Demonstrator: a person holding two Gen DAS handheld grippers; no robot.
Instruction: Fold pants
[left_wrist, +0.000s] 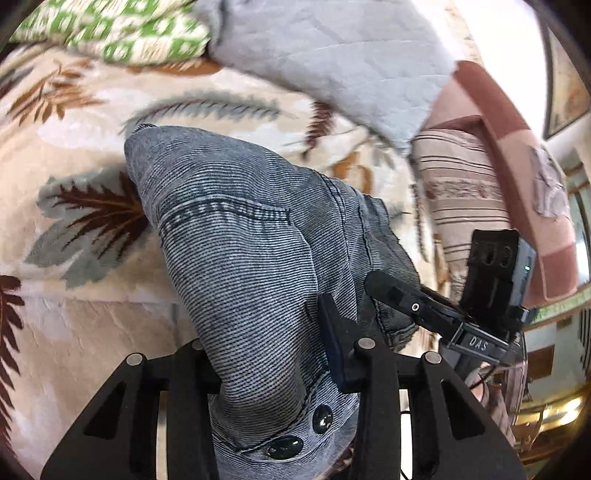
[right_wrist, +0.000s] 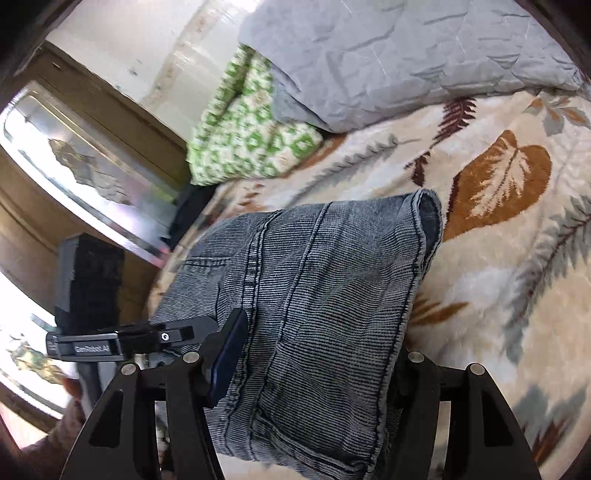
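The pants (left_wrist: 240, 236) are grey-blue washed denim with a fine ribbed weave, folded into a thick bundle above the leaf-patterned blanket (left_wrist: 74, 147) on the bed. In the left wrist view the left gripper (left_wrist: 273, 354) is clamped on the near end of the bundle, where two dark metal buttons (left_wrist: 286, 446) sit along a stitched edge (a pocket seam curves across the cloth farther up). The right gripper (left_wrist: 391, 295) enters from the right and touches the bundle's right edge. In the right wrist view the right gripper (right_wrist: 310, 369) is closed on the pants (right_wrist: 314, 280), the cloth filling the space between its fingers; the far hem curls open at the upper right. Beyond the pants lie a grey quilted cover (right_wrist: 406, 55) and a green-and-white patterned cloth (right_wrist: 243, 136), well apart from the bundle.
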